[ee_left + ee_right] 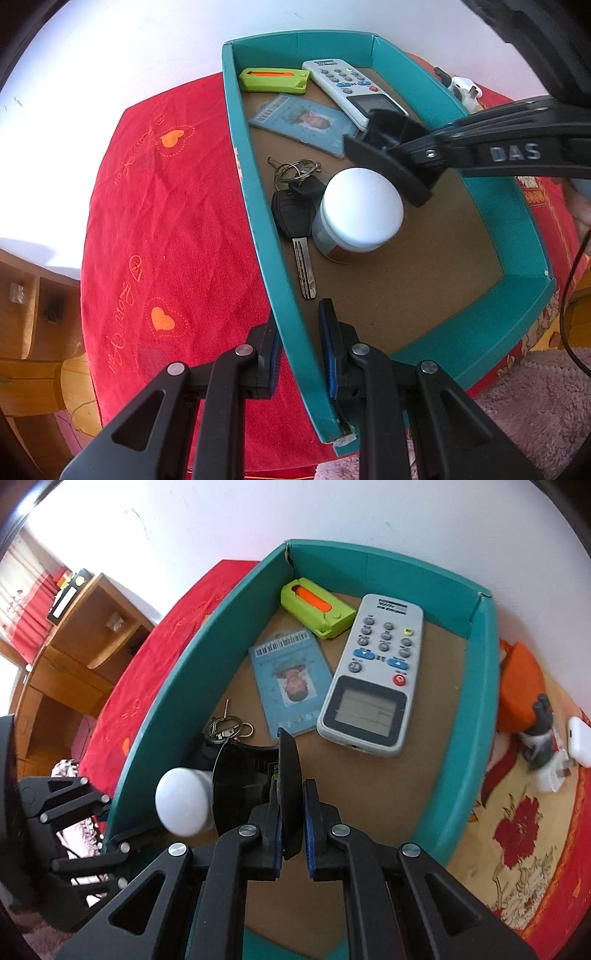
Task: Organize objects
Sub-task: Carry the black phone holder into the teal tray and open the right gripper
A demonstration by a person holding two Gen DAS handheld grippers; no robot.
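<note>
My left gripper pinches the box wall; my right gripper clamps a black clip (near the white jar).

In my box, which sat on the table cloth, the cutter and remote lay at the far wall, the card before them, the keys nearer against the left wall, the jar just right of them.

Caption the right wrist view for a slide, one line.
Right gripper carries a black object over the teal box holding remote, ID card and keys.
</note>
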